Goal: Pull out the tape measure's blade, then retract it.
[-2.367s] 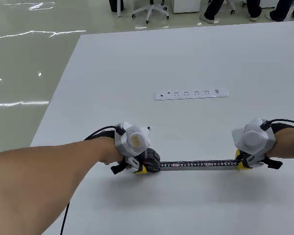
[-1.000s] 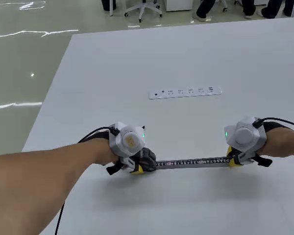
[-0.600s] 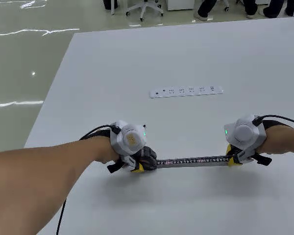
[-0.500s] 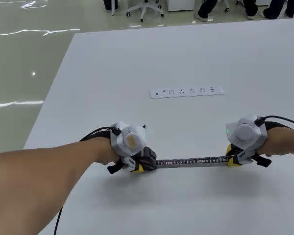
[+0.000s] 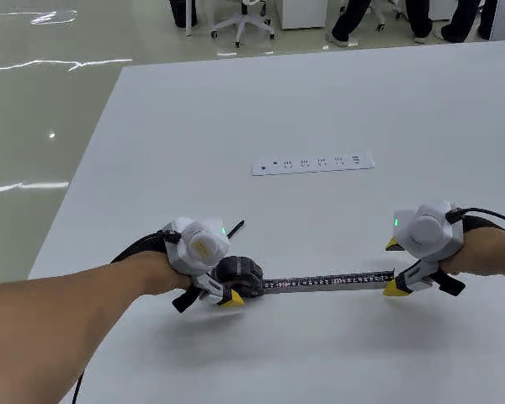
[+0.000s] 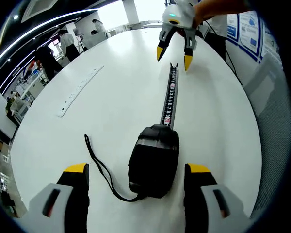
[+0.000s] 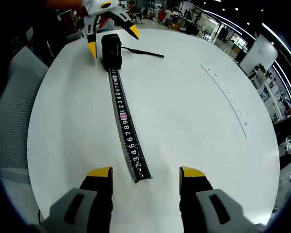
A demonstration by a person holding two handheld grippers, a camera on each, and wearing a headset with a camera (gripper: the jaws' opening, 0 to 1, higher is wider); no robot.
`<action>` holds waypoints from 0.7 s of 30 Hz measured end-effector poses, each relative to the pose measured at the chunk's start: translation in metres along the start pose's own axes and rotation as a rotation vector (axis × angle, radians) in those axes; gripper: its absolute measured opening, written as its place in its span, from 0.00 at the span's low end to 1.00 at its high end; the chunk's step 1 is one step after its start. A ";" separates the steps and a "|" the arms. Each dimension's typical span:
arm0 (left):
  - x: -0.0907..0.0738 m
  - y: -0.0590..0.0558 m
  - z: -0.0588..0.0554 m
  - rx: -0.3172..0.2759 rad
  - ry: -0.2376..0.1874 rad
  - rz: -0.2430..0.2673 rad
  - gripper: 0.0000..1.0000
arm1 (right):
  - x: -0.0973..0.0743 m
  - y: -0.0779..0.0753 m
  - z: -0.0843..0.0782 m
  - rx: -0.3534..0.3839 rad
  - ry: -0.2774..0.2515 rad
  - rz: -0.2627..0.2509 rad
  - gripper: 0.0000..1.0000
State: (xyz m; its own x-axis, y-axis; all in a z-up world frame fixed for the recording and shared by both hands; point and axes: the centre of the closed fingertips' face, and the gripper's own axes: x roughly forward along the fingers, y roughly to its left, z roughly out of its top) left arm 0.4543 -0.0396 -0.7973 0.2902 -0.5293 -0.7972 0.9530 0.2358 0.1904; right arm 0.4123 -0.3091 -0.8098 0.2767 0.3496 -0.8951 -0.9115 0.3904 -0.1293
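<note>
The black tape measure case [image 6: 153, 160] lies on the white table [image 5: 337, 93], its wrist strap [image 6: 99, 167] trailing to one side. My left gripper [image 6: 138, 170] is open with a jaw on each side of the case and a gap to both. The blade [image 6: 169, 94] stretches flat across the table to my right gripper [image 6: 174, 51]. In the right gripper view the blade tip [image 7: 141, 175] rests between the open right gripper [image 7: 144, 172] jaws, untouched. From the head camera, the case [image 5: 240, 276], blade [image 5: 328, 282], left gripper [image 5: 232, 286] and right gripper [image 5: 394, 268] sit near the front edge.
A white power strip [image 5: 313, 163] lies in the middle of the table, beyond the blade. The table's left edge [image 5: 76, 177] drops to a shiny floor. Office chairs and people's legs [image 5: 353, 21] stand past the far edge.
Both grippers have opened: the left let go of the case and the right let go of the blade tip. The blade stays pulled out on the table.
</note>
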 end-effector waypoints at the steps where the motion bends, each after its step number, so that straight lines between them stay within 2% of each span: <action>1: -0.002 0.000 -0.002 -0.016 0.000 0.002 0.79 | -0.001 0.001 0.000 0.005 -0.002 -0.001 0.57; 4: -0.006 -0.004 -0.007 -0.036 -0.003 0.006 0.83 | -0.002 0.005 -0.001 0.026 -0.006 -0.007 0.63; 8: -0.009 -0.008 -0.008 -0.096 -0.018 0.008 0.93 | -0.003 0.005 0.001 0.080 -0.035 -0.025 0.81; 11: -0.011 -0.014 -0.007 -0.141 -0.046 0.012 0.97 | -0.006 0.012 0.001 0.116 -0.045 -0.009 0.83; 13: -0.013 -0.016 -0.008 -0.164 -0.061 0.019 0.98 | -0.007 0.012 0.001 0.139 -0.059 -0.027 0.88; 14: -0.015 -0.018 -0.009 -0.195 -0.072 0.026 0.99 | -0.007 0.012 0.002 0.180 -0.081 -0.038 0.91; 15: -0.017 -0.019 -0.009 -0.219 -0.087 0.029 0.99 | -0.008 0.010 0.002 0.206 -0.093 -0.052 0.94; 16: -0.021 -0.020 -0.008 -0.267 -0.121 0.043 0.99 | -0.011 0.008 0.003 0.232 -0.118 -0.089 0.97; 18: -0.027 -0.021 -0.009 -0.339 -0.164 0.057 0.99 | -0.016 0.009 0.001 0.281 -0.133 -0.112 1.00; 19: -0.032 -0.021 -0.010 -0.378 -0.200 0.072 0.99 | -0.019 0.010 0.004 0.297 -0.166 -0.118 1.00; 20: -0.038 -0.019 -0.013 -0.387 -0.208 0.092 0.99 | -0.022 0.010 0.003 0.305 -0.174 -0.123 1.00; 21: -0.045 -0.016 -0.015 -0.386 -0.234 0.129 0.99 | -0.026 0.012 0.002 0.321 -0.187 -0.131 1.00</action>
State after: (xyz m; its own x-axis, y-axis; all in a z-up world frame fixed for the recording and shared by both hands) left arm 0.4251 -0.0072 -0.7735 0.4581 -0.6349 -0.6221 0.8185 0.5743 0.0166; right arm 0.3951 -0.3117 -0.7871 0.4620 0.4169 -0.7828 -0.7317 0.6780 -0.0708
